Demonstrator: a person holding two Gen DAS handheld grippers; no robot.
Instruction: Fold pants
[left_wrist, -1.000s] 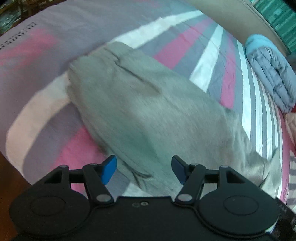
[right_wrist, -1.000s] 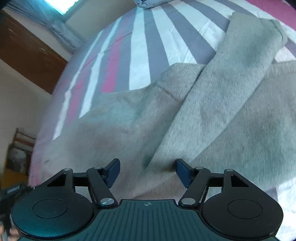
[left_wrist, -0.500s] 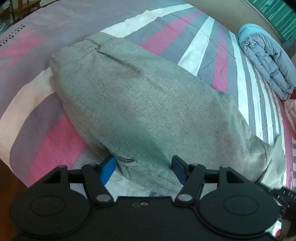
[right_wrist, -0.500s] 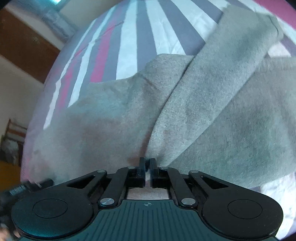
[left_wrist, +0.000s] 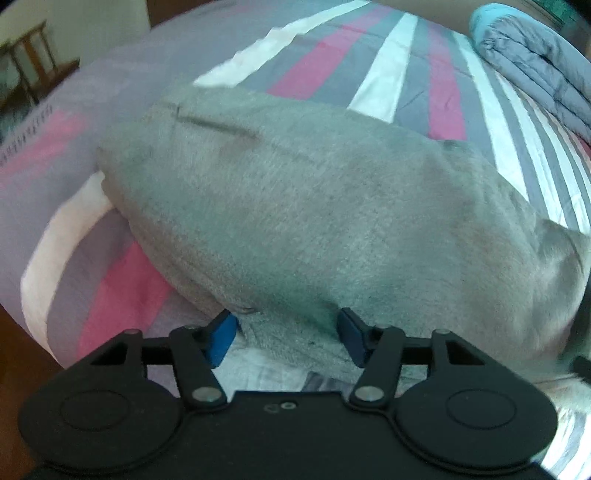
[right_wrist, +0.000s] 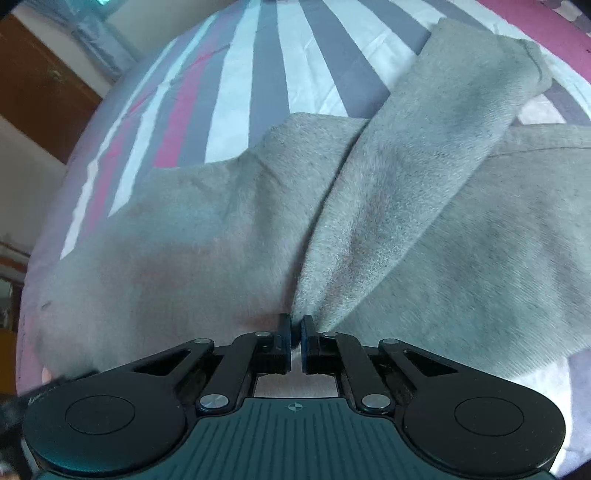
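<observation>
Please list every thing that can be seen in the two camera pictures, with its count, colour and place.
pants: one, grey, spread across the bed, one leg folded over the other part
bedsheet: one, striped in white, grey and pink, under the pants
quilt: one, folded, blue-grey, at the far right edge of the bed in the left wrist view
wooden furniture: brown, beside the bed, upper left in the right wrist view
left tongs: one, black with blue pads, open, at the near edge of the pants
right tongs: one, black with blue pads, shut on a fold of the pants
</observation>
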